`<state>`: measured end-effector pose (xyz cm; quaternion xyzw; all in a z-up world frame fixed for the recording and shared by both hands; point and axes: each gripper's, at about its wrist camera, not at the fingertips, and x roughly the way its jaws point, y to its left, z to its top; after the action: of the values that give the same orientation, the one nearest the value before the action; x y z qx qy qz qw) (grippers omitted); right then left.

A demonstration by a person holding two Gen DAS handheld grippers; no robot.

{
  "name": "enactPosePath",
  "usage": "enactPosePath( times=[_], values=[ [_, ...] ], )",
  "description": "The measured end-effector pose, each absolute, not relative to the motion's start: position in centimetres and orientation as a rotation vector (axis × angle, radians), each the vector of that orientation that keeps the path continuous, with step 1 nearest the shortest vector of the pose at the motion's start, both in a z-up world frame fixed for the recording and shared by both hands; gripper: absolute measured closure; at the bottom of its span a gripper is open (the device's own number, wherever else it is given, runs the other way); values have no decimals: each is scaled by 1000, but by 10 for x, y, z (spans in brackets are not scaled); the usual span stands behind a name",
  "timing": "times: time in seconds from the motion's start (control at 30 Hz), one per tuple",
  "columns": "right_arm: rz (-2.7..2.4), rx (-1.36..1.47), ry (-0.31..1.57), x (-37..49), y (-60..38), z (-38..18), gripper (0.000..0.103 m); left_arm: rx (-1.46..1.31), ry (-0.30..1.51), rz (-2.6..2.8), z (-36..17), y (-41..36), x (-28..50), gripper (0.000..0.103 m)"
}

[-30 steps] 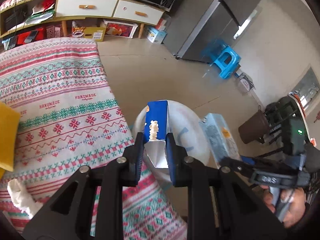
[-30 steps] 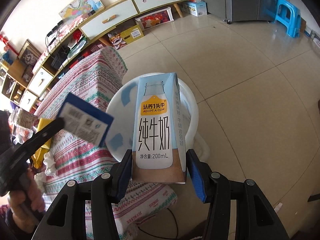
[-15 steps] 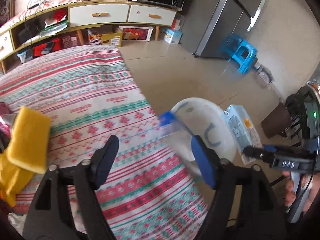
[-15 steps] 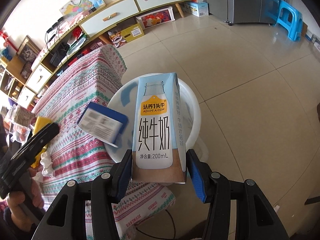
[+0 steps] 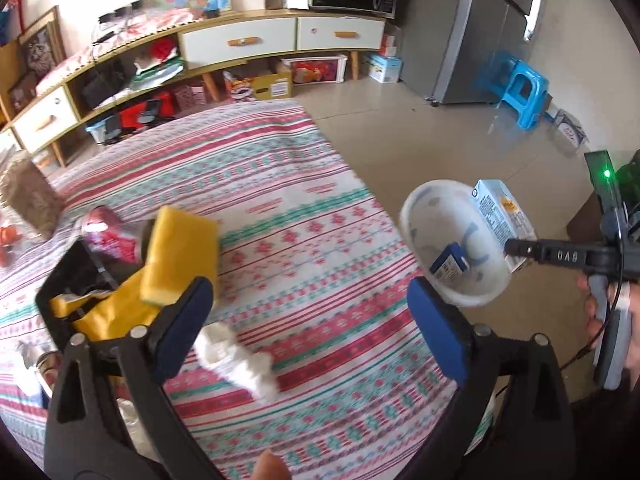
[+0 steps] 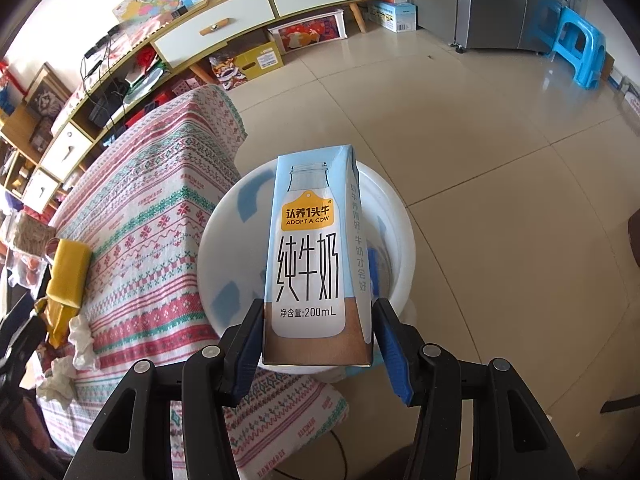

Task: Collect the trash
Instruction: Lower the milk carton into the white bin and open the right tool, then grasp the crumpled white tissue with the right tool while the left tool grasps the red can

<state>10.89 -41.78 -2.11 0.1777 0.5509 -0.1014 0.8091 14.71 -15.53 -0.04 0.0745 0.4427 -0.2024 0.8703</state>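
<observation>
My right gripper (image 6: 318, 342) is shut on a light-blue milk carton (image 6: 314, 256) and holds it upright over the white bin (image 6: 224, 240) beside the table. In the left wrist view the carton (image 5: 502, 214) sits at the bin's (image 5: 424, 208) far rim. A small blue carton (image 5: 450, 266) lies inside the bin. My left gripper (image 5: 308, 312) is open and empty above the patterned tablecloth (image 5: 280, 208). Crumpled white tissue (image 5: 236, 356), a yellow box (image 5: 180, 256) and a red can (image 5: 106, 234) lie on the table.
A black tray (image 5: 68, 280) with a yellow wrapper sits at the table's left. A TV cabinet (image 5: 240, 44), a fridge (image 5: 484, 32) and a blue stool (image 5: 524, 94) stand across the tiled floor. More tissue (image 6: 82, 340) lies near the table's edge.
My left gripper opened and let go of the small blue carton, which dropped into the bin. It then drew back over the table. My right gripper kept hold of the milk carton.
</observation>
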Motion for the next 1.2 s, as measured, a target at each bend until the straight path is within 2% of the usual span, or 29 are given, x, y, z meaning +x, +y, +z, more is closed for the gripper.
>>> enactPosePath(
  times=[0.03,0.07,0.13,0.17,0.63,1.2],
  values=[
    [-222,374,1176,110,-416,-20,45,163,925,-409,-1,-149,146,5],
    [-227,366,1175,112,-414,-19,36,170,927,-399,-2,-146,146,5],
    [-227,361,1164,114,-409,-15,26,180,933,-374,-3,-137,145,5],
    [-220,356,1161,115,-405,-12,24,182,936,-366,-3,-133,145,5],
    [-105,168,1128,121,-330,13,21,83,998,-254,-3,-48,147,5],
    [44,70,1166,149,-233,2,20,-75,1098,-96,-19,64,153,5]
  ],
)
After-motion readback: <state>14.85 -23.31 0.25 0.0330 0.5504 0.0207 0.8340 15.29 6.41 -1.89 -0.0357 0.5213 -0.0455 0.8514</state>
